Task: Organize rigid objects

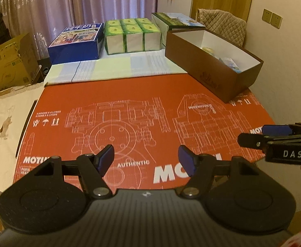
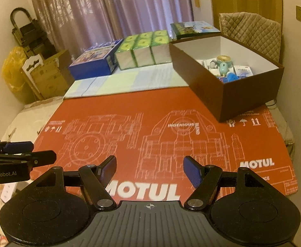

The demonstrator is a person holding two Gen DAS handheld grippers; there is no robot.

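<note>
Both tools hover over the red cardboard sheet (image 2: 129,111): left hand-held gripper (image 1: 146,160) and right hand-held gripper (image 2: 150,170) gape wide, holding nothing. Farther right, the brown box (image 2: 203,78) holds small objects (image 2: 224,68).

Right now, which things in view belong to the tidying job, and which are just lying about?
Part of the job:
brown box, open-topped
small items inside it, including a teal fan-like gadget
left gripper and right gripper, both open and empty

Just lying about:
red Motul cardboard sheet
blue box
green tissue packs
picture-lidded box
quilted chair back
</note>
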